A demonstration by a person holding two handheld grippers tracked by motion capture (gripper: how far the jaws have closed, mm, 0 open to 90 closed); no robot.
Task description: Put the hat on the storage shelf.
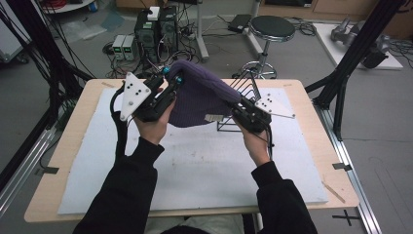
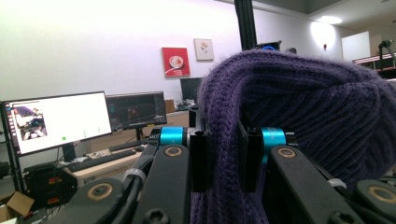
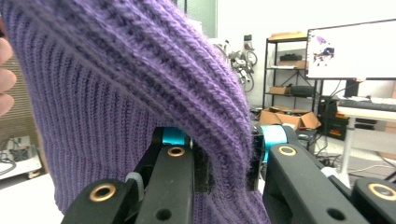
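Two grippers hold one purple knit beanie [image 1: 197, 100] above the table [image 1: 68, 146] in the high view. The beanie hangs in the upper centre of the frame, stretched between both tools, clear of the white mat [image 1: 204, 165]. The left gripper [image 1: 170, 82] sits at centre left, its grey three-cornered plate [image 1: 132, 95] facing up, and meets the beanie at its upper left edge. The right gripper [image 1: 233, 108] sits at centre right and meets the beanie at its lower right edge. A black wire rack [image 1: 246, 90] stands on the mat just behind the right gripper, partly hidden by the beanie. A small pale label [image 1: 213, 117] shows on the lower hem. Both forearms in black sleeves [image 1: 126, 195] enter from the bottom of the frame. A black stool [image 1: 272, 27] stands on the floor beyond the table, at upper right.

Left gripper view: the jaws rise from the bottom centre and pinch a fold of the beanie [image 2: 299, 107] between them; the left gripper [image 2: 219, 154] is pressed onto the knit fabric. The rest of the beanie bulges to the right half of the frame. Two monitors [image 2: 60, 119] stand at centre left on a desk, and two framed pictures [image 2: 176, 61] hang on the wall above.

Right gripper view: the right gripper [image 3: 229, 161] pinches a ribbed edge of the beanie [image 3: 116, 84], with the fabric pressed between its jaws. The beanie covers the left and centre of the frame. Fingertips [image 3: 5, 77] show at the far left edge. A monitor [image 3: 352, 49] stands at upper right.
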